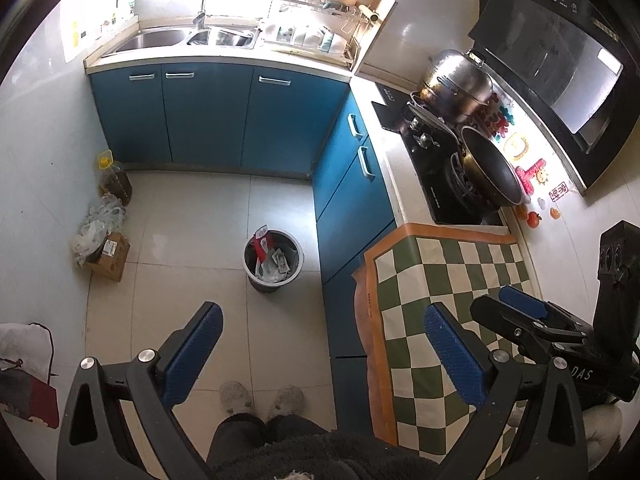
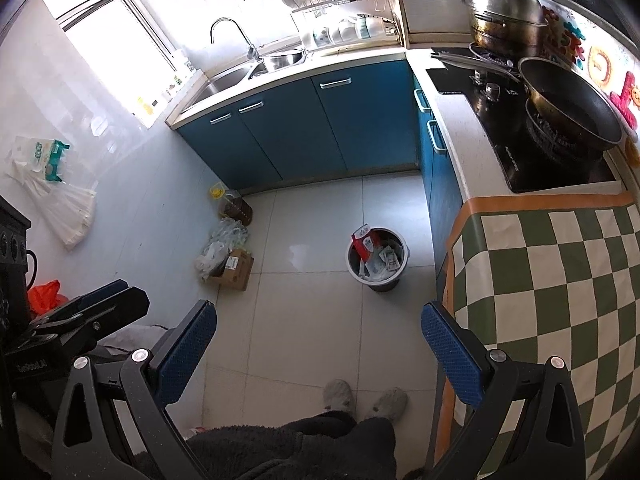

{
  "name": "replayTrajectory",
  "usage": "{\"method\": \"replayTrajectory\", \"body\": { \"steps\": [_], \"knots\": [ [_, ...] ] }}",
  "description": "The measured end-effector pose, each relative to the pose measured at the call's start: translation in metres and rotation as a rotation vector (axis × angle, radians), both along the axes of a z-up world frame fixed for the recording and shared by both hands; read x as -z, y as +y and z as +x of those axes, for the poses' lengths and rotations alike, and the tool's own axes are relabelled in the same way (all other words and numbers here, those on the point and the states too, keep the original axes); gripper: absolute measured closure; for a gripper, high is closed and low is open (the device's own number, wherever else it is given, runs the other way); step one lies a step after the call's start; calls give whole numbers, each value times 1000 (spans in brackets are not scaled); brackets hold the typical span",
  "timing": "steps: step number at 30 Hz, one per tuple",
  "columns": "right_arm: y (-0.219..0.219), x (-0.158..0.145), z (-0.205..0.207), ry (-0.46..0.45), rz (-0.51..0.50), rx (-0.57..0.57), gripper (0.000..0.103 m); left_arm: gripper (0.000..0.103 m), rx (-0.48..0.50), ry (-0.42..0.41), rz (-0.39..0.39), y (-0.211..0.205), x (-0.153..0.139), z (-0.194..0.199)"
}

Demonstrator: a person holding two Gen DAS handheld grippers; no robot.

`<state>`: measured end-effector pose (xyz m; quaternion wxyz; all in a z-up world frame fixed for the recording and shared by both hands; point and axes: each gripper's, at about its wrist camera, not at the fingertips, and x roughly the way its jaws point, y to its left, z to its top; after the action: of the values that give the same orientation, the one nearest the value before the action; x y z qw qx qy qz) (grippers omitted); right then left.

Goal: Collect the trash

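A round grey trash bin stands on the tiled floor beside the blue cabinets, holding paper scraps and a red-and-white packet. My left gripper hangs open high above the floor, nothing between its blue pads. My right gripper is open too and empty. In the left wrist view the right gripper shows at the right, over the checked cloth. In the right wrist view the left gripper shows at the left. Both are well short of the bin.
A cardboard box with crumpled plastic bags and an oil bottle sit by the left wall. A green-checked cloth covers the counter at right, beyond it a stove with a wok. A person's slippers stand below.
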<state>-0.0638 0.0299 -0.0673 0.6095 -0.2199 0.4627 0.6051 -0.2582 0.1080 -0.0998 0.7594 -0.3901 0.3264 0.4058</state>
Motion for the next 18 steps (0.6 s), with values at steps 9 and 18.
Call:
{"method": "replayTrajectory", "body": {
  "steps": [9,18],
  "knots": [
    [-1,1,5,0,-6,-6,0,0,-1,-5,-7,0,1,1],
    [-2,1,5,-2,-4,-8,0,0,0,-5,-13,-2,2,4]
  ]
}}
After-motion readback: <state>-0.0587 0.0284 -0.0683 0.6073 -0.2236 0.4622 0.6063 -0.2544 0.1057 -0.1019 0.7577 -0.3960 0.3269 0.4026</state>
